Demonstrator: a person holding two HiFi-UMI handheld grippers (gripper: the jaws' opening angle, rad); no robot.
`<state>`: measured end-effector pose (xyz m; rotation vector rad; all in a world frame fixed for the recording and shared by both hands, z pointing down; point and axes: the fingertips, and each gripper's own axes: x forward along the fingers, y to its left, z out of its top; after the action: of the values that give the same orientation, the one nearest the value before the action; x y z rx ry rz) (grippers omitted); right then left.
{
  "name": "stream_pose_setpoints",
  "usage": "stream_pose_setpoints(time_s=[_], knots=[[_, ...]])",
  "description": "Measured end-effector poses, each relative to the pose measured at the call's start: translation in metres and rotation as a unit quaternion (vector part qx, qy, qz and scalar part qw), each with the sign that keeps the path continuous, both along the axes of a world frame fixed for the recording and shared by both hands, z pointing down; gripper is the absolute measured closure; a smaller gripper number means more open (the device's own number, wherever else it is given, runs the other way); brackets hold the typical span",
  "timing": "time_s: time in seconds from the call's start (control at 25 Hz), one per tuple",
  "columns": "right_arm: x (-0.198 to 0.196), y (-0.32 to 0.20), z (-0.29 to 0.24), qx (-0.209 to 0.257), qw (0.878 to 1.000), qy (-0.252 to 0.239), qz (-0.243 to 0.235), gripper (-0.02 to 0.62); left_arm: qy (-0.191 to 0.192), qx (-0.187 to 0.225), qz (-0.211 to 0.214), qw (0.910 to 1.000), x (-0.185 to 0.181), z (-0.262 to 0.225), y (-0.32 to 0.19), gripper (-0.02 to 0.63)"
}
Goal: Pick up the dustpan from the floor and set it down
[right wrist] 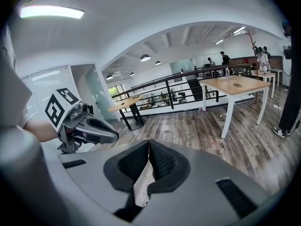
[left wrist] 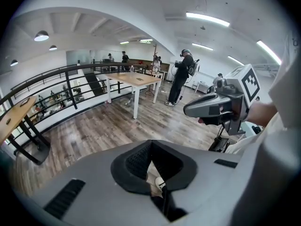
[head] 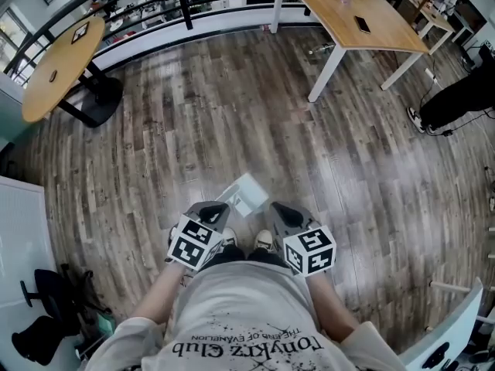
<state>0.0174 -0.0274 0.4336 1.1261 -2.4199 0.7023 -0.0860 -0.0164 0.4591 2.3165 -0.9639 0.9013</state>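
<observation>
The left gripper (head: pixel 220 208) and the right gripper (head: pixel 276 207) each have their jaws pressed together. The dustpan (head: pixel 244 195) shows between the 2 tips, just past the shoes (head: pixel 264 240). Bare floor (head: pixel 232 114) spreads wide ahead, up to the table (head: pixel 325 6) and the rail (head: pixel 186 6).

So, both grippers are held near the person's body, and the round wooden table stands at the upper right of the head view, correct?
Wrong side: the head view shows the round wooden table at the upper left. The left gripper and right gripper are near the person's body, as said.
</observation>
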Motion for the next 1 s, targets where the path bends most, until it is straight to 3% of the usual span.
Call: stream_pose_setpoints(time_s=[1.0], knots=[[-0.014, 0.011, -0.003, 0.000, 1.000, 0.009, -0.024, 0.569, 0.020, 0.032, -0.029, 0.9989, -0.006, -0.025, 0.004, 0.583]])
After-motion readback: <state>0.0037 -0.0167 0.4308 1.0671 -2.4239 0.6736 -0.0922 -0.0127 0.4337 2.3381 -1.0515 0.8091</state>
